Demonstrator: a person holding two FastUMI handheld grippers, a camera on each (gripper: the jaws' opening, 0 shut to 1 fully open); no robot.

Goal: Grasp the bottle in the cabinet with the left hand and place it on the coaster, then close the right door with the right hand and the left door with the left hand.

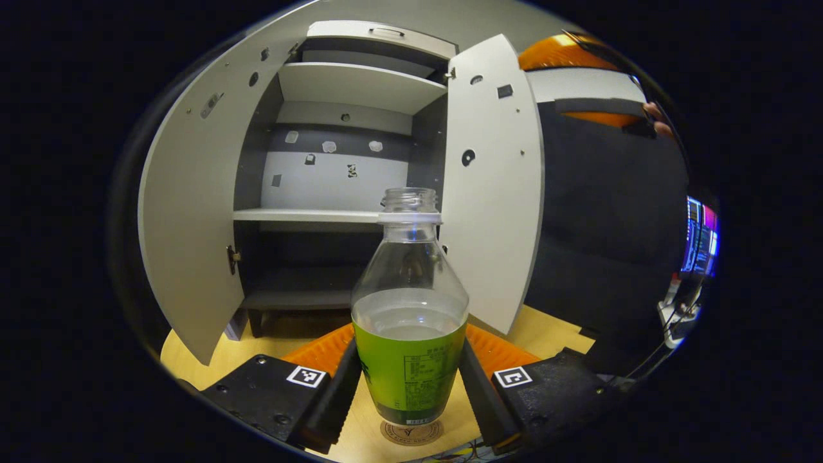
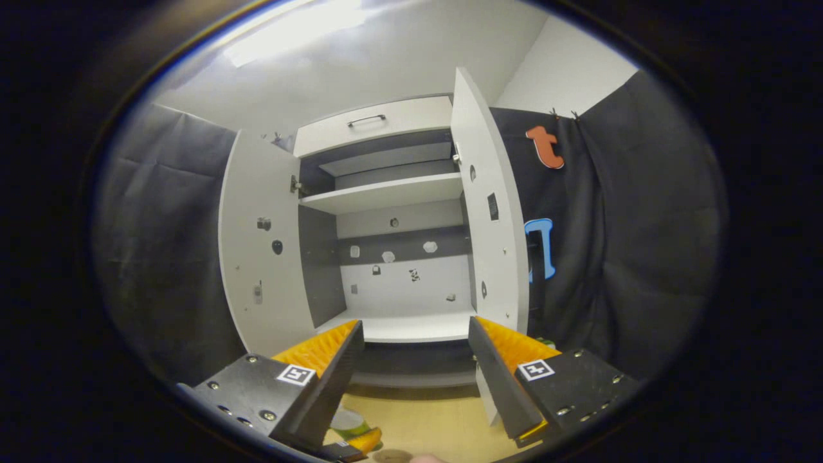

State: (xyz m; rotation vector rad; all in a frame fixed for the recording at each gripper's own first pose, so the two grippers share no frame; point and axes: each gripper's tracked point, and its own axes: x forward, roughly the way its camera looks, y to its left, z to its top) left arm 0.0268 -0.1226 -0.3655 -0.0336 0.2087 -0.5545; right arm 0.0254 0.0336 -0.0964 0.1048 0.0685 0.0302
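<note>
Left gripper [image 1: 409,386] pinches the uncapped clear plastic bottle with green label [image 1: 409,321] at label height, upright over round brown coaster [image 1: 411,432]. Half-full, spillable; thin walls flex. Right gripper [image 2: 415,379] spread, empty.

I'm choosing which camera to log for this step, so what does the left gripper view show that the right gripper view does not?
Left gripper view: the left gripper shut on the capless bottle, which is partly full and stands on the coaster on the wooden table; a lit screen glows at far right.

Right gripper view: the right gripper open with nothing between its fingers, aimed at the cabinet, and a top drawer handle.

Both: the cabinet with its left door and right door open and bare shelves.
</note>
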